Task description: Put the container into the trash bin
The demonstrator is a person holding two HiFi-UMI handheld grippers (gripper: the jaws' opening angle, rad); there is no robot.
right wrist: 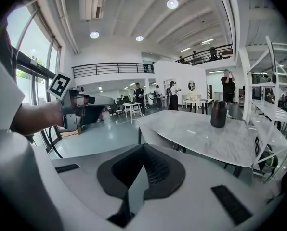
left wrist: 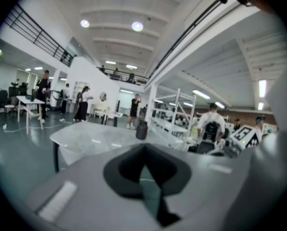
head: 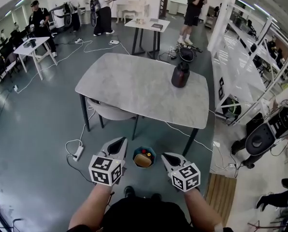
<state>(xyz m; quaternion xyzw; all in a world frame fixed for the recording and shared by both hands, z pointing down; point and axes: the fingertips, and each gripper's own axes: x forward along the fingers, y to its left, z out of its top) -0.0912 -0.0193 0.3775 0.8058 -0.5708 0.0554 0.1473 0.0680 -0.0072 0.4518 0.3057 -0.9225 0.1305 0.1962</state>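
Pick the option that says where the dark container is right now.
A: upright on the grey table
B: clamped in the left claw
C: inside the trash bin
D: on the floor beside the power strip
A: the dark container stands upright on the grey table, near its far right edge, while the trash bin sits on the floor.

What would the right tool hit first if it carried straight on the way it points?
Probably the near edge of the grey table, short of the dark container on it; depth is unclear.
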